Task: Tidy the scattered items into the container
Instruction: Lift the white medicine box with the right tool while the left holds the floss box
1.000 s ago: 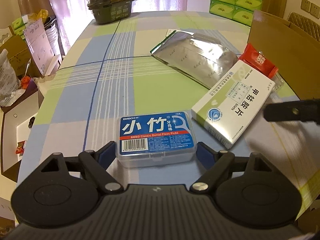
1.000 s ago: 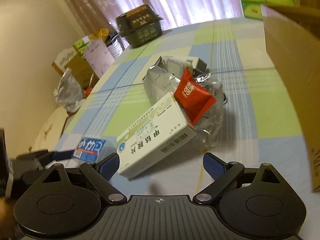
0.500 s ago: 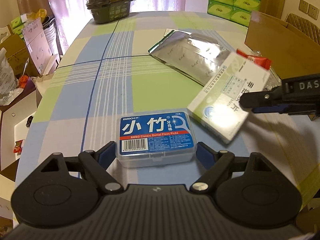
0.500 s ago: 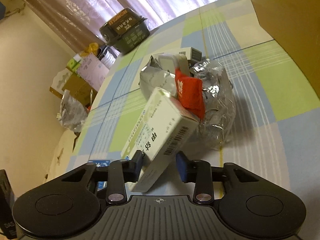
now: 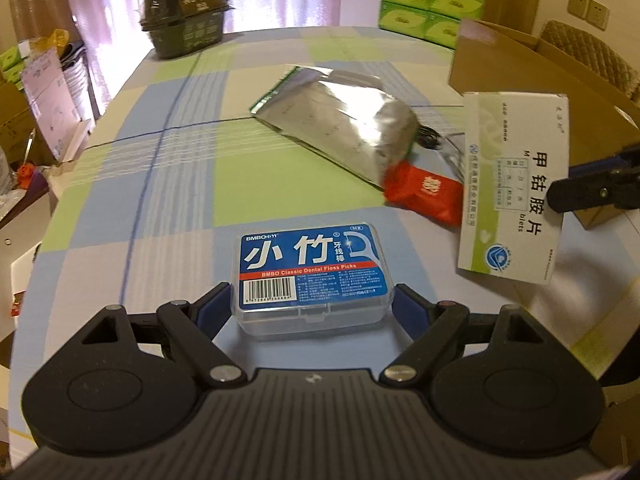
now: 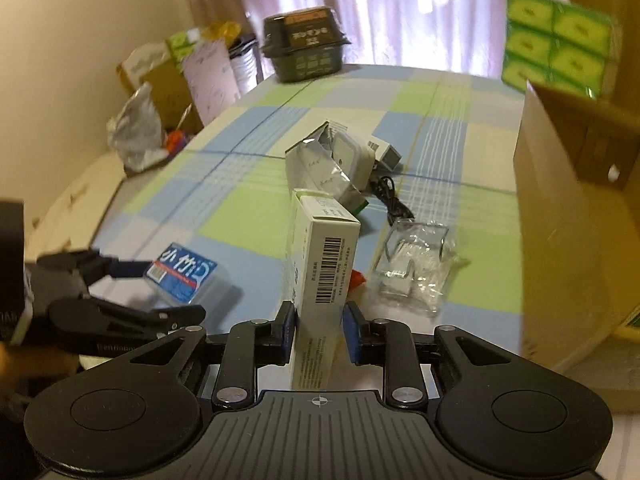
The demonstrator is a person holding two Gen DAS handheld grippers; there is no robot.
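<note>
A table covered by a checked cloth of pale blue, green and cream squares [image 5: 176,184] carried everything. Near its front edge lay a clear plastic floss-pick case with a blue label [image 5: 312,276]. Further in rested a crinkled silver foil pouch [image 5: 340,128], with a small red packet [image 5: 424,192] just beside its near corner. A clear crumpled plastic bag [image 6: 416,264] and a coiled black cable [image 6: 394,200] lay near the pouch. A brown cardboard box [image 6: 568,216] stood on the right side, and a dark lidded plastic container [image 5: 184,16] sat at the far end.
</note>
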